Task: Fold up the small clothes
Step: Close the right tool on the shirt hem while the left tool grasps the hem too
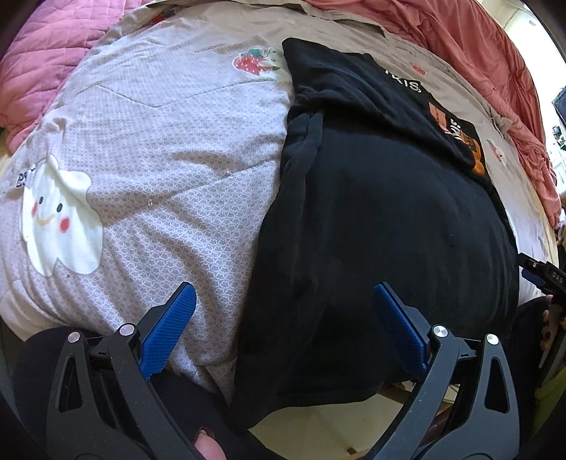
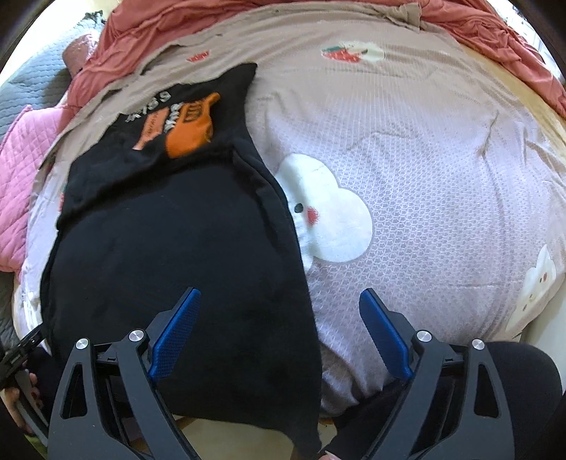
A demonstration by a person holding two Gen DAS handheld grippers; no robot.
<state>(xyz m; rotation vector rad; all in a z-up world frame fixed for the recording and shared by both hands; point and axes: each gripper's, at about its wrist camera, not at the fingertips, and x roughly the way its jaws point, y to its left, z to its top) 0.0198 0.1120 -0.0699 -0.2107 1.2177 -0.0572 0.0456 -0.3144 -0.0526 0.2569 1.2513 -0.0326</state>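
Bed: patterned grey quilt – no containers on it.
Black garment: spread flat at the bed's near edge, hem hanging over it.
Left tongs: apart, holding nothing.
Right tongs: apart – nothing held.

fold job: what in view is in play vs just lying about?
In play: black shirt with orange print, left gripper, right gripper, both open above it.
Lying about: cloud-print bedspread, pink quilt, red blanket.
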